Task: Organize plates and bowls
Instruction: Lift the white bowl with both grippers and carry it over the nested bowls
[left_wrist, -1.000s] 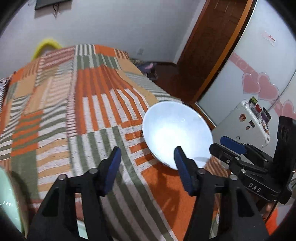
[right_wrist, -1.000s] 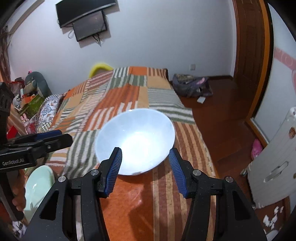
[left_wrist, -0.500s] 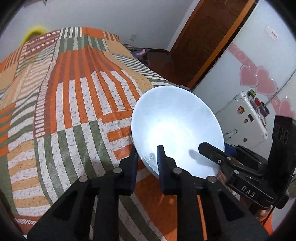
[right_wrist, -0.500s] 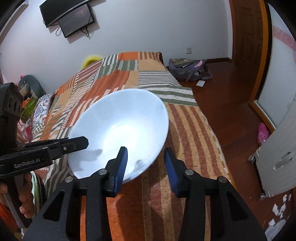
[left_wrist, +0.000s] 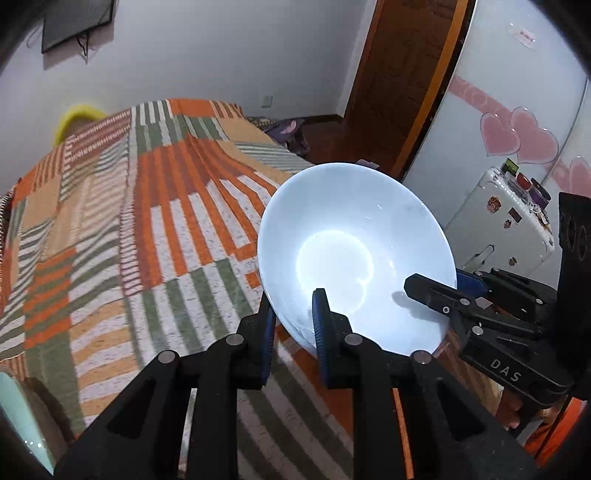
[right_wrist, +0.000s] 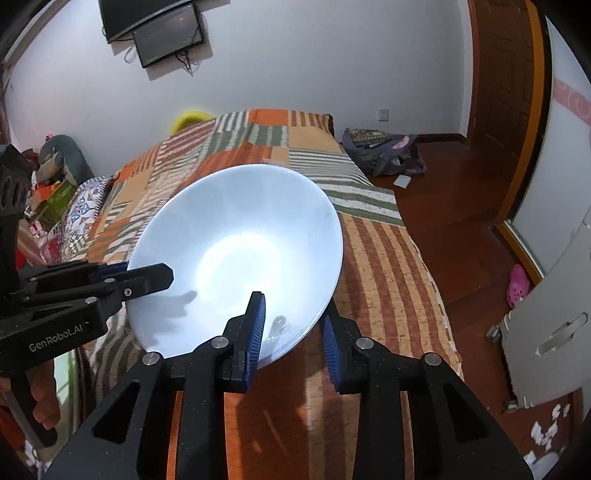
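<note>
A large white bowl (left_wrist: 354, 251) is held up above the striped bed, tilted, with both grippers on its near rim. My left gripper (left_wrist: 293, 317) is shut on the bowl's left rim, one finger inside and one outside. My right gripper (right_wrist: 293, 325) is shut on the bowl's (right_wrist: 240, 251) right rim in the same way. Each gripper shows in the other's view: the right one (left_wrist: 436, 291) and the left one (right_wrist: 147, 277). A pale green dish (left_wrist: 22, 424) lies at the lower left edge, mostly hidden.
The bed with an orange, green and white striped cover (left_wrist: 147, 240) lies below. A white suitcase (left_wrist: 509, 225) and wooden door (left_wrist: 402, 74) stand to the right. A bag (right_wrist: 380, 151) lies on the wooden floor. Cushions and clutter (right_wrist: 55, 184) sit left of the bed.
Both grippers closed on the bowl's rim, the left first and then the right. The bowl has been lifted off the bed and tilted toward the cameras.
</note>
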